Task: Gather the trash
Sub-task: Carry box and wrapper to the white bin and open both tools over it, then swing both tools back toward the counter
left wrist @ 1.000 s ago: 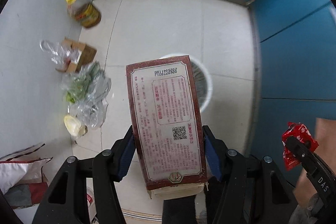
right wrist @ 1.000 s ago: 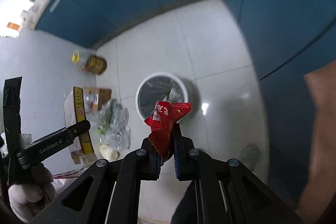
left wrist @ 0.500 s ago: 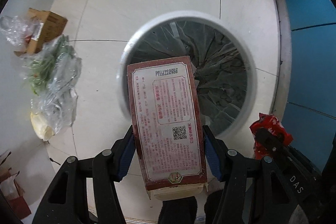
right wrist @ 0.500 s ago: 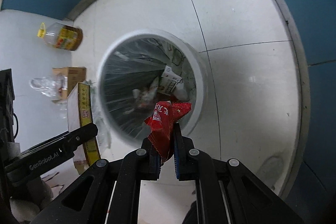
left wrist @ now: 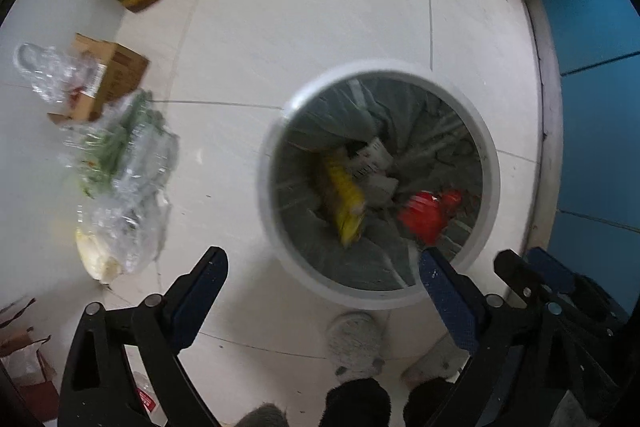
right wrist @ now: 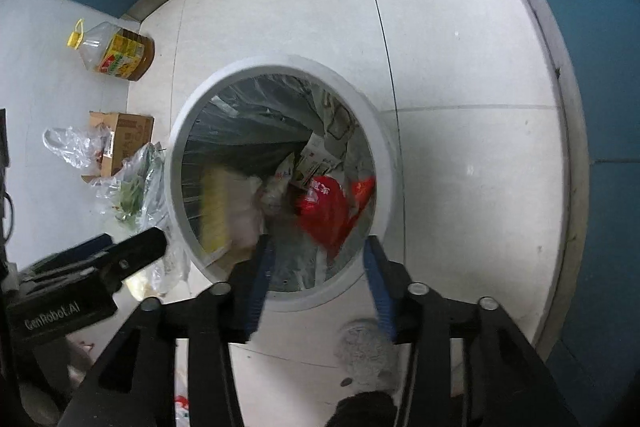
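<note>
White floor tiles (left wrist: 320, 27) edged by blue panels surround the round bin (left wrist: 494, 163). Both sets of jaws have just been opening, and nothing is left between them: the left gripper (left wrist: 320, 279) is spread wide and the right gripper (right wrist: 318, 263) is parted about halfway. The box (left wrist: 344, 203), clamped a moment ago, and the red wrapper (right wrist: 326, 211) are now seen blurred inside the bin. Two pieces are judged collected; the plastic bags (left wrist: 120, 163) nearby are left on the floor.
</note>
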A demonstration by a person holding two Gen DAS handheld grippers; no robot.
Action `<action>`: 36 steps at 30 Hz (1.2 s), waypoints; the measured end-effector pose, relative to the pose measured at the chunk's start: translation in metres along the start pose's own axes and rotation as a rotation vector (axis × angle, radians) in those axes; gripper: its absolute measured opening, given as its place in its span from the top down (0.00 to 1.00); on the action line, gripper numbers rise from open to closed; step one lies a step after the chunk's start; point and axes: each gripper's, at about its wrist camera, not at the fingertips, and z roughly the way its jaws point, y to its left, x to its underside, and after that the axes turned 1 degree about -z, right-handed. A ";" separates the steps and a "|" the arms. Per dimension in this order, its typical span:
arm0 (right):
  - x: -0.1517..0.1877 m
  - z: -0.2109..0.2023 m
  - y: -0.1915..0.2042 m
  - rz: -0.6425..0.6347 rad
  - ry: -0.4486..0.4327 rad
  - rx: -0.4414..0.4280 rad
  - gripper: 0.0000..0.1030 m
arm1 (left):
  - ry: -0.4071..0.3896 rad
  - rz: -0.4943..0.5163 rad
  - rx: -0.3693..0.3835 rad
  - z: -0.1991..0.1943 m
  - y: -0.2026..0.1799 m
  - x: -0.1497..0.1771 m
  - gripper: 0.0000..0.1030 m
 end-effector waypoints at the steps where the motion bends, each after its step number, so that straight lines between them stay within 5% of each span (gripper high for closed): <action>1: 0.000 -0.005 0.004 -0.019 -0.007 0.018 0.37 | -0.017 -0.006 -0.015 -0.004 0.002 0.001 0.05; 3: 0.002 -0.016 0.010 -0.053 -0.018 0.055 0.24 | -0.059 -0.008 -0.057 -0.017 0.005 0.006 0.05; 5: 0.007 -0.028 0.013 -0.080 -0.029 0.103 0.00 | -0.093 -0.013 -0.079 -0.029 0.008 0.013 0.05; 14: 0.039 -0.134 0.011 -0.116 -0.106 0.235 0.00 | -0.167 -0.040 -0.080 -0.123 0.008 0.051 0.04; 29: 0.107 -0.429 0.067 -0.216 -0.247 0.217 0.00 | -0.284 -0.024 -0.025 -0.370 -0.008 0.152 0.03; 36: 0.140 -0.529 0.093 -0.217 -0.291 0.175 0.00 | -0.343 -0.017 0.004 -0.460 -0.007 0.190 0.04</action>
